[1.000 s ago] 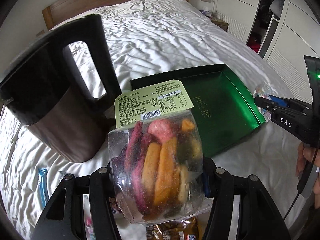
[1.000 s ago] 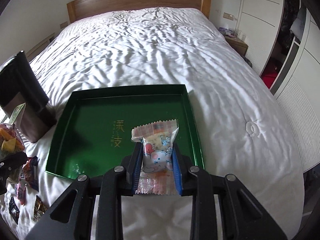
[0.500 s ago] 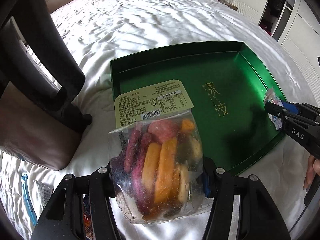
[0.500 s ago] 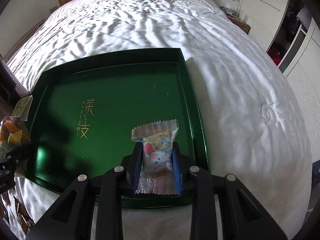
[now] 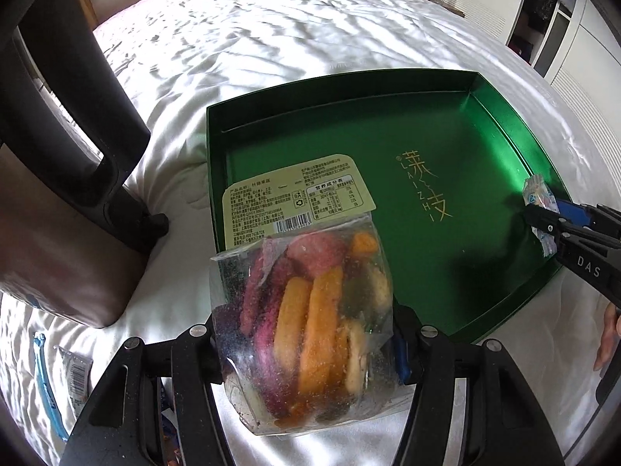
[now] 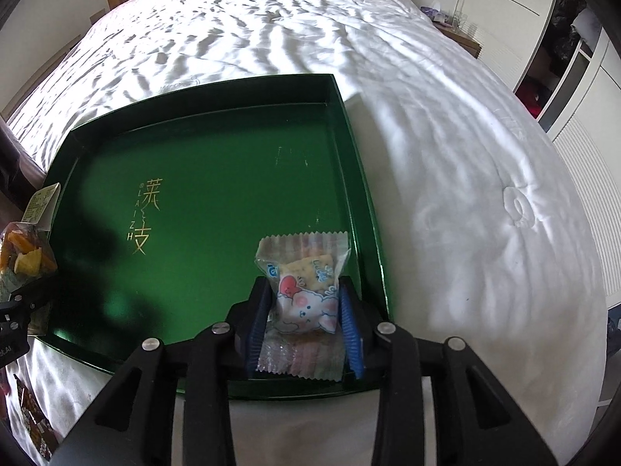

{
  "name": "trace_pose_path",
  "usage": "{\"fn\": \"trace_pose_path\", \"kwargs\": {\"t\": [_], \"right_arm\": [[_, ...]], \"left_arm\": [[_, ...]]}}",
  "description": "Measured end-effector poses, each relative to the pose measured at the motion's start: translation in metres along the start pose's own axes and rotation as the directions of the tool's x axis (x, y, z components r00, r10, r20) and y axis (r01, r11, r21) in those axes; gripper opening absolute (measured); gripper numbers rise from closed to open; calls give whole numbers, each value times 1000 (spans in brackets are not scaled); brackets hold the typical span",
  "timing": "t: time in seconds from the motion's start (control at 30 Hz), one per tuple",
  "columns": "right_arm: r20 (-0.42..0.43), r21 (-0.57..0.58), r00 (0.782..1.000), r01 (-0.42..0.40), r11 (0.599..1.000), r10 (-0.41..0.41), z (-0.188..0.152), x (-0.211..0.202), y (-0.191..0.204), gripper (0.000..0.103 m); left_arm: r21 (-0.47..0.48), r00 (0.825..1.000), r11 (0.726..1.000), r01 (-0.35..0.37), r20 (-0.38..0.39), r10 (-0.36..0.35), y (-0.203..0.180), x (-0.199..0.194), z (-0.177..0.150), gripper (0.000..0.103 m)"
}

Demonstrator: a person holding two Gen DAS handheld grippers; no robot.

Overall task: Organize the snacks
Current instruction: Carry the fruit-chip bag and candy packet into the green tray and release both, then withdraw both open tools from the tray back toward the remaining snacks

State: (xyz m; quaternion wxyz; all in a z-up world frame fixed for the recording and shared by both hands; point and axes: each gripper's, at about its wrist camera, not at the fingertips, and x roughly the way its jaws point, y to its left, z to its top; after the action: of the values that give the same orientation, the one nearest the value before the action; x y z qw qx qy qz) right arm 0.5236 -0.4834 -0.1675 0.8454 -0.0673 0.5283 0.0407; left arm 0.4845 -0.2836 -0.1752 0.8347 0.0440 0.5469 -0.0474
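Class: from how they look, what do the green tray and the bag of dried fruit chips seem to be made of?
Green tray: probably lacquered card or metal; glossy, it shows bright reflections and gold lettering. Bag of dried fruit chips: thin clear plastic film, crinkled and see-through, with a printed paper-like label.

Black gripper (image 6: 306, 310), blue pads (image 6: 351, 320), silver screws

The dark brown jug (image 5: 58, 209) is cut off at left edge.
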Motion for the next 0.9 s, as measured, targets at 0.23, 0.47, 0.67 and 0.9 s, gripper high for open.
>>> {"fn": "trace_pose_path", "kwargs": {"t": [0.23,0.47,0.67,0.9], "right_arm": [[17,-3,1000,-16,1000,16,2,-3,1,26],[78,4,996,-32,999,32,6,-21,4,56],[130,3,991,-35,999,34,8,-44,11,79],[186,5,982,-31,1000,30,4,-83,23,94]], "left_arm": [[-52,999,998,28,18,-27,5,-5,1,55],[-82,998,996,43,59,-39,11,-15,1,64],[-81,993,996,27,116,-17,13,-33,7,67],[-72,988,997,39,154,-27,19,-62,7,67]]}}
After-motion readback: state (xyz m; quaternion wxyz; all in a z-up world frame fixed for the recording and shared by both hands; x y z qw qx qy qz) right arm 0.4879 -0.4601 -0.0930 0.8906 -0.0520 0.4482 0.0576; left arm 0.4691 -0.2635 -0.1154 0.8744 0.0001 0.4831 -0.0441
